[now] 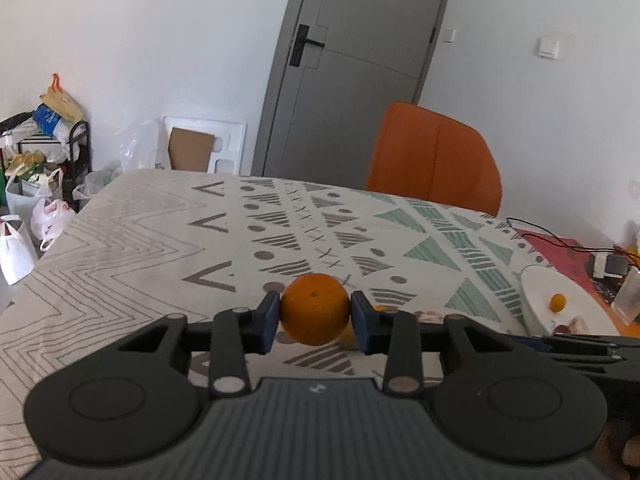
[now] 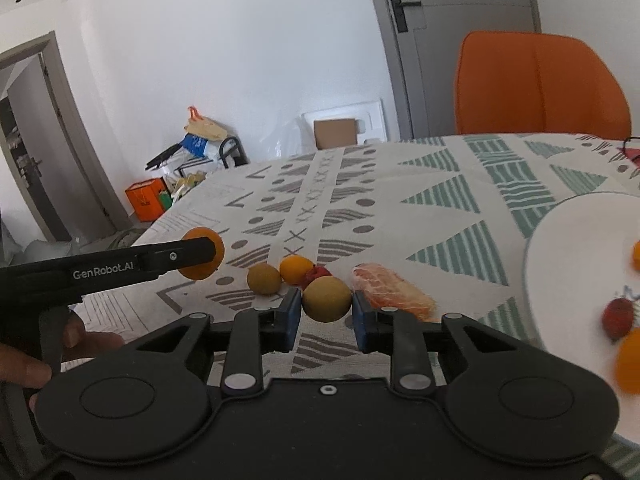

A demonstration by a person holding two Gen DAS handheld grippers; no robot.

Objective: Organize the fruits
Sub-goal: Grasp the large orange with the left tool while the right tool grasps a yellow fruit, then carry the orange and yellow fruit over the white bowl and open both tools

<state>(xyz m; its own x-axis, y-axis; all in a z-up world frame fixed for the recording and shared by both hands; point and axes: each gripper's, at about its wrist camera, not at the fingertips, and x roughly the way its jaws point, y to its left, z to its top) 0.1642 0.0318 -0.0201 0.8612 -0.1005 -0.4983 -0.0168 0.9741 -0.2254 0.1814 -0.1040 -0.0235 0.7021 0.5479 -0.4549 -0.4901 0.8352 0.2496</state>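
Mid-task. Left gripper [image 1: 315, 316] jaws clamped on orange [image 1: 315, 309], lifted clear of worktop [image 1: 132, 240]. Right gripper [image 2: 326, 312] jaws pinched on yellow-green fruit [image 2: 327, 298]. Already on white plate [image 2: 568, 264]: small orange fruits, strawberry [image 2: 618, 317]. Left on cloth: second yellow-green fruit [image 2: 264, 278], small orange fruit [image 2: 295, 268], red fruit behind, wrapped piece [image 2: 390, 291].

Left wrist: low over the worktop [image 1: 140, 240], close behind its tool [image 1: 315, 316], facing the door [image 1: 352, 80] at 12 o'clock. Right wrist: likewise, just beside. Shared: chair [image 2: 540, 84], plate [image 2: 580, 260], left tool [image 2: 200, 254] at 9 o'clock.
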